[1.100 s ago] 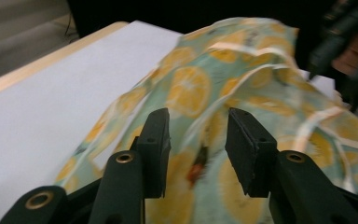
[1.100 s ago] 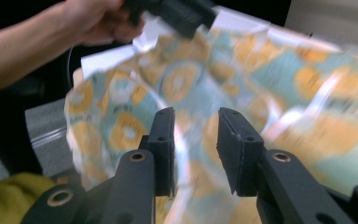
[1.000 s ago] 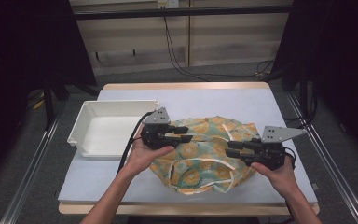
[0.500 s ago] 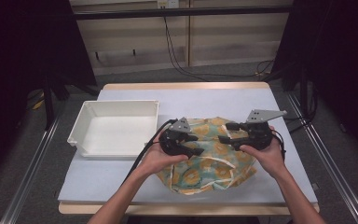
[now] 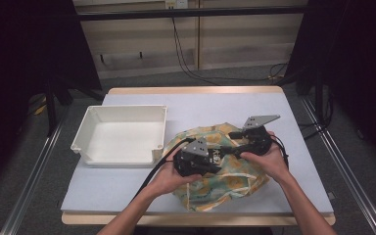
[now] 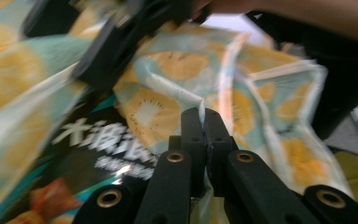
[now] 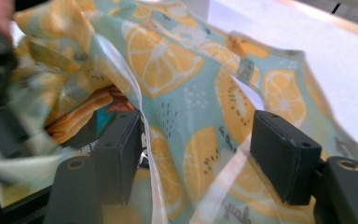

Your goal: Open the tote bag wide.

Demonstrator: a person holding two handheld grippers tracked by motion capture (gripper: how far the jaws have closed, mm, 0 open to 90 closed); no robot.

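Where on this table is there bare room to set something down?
Free: the table strip behind the white bin and patterned bag, the right edge beside the bag, and the front-left corner. Crowded: the middle front, where both grippers work the bag.

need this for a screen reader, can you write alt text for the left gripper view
The left gripper is shut on an edge of a bag printed with orange slices on pale green. A dark snack packet with white lettering shows inside the bag at the lower left, and the right gripper's black body is blurred at the upper left.
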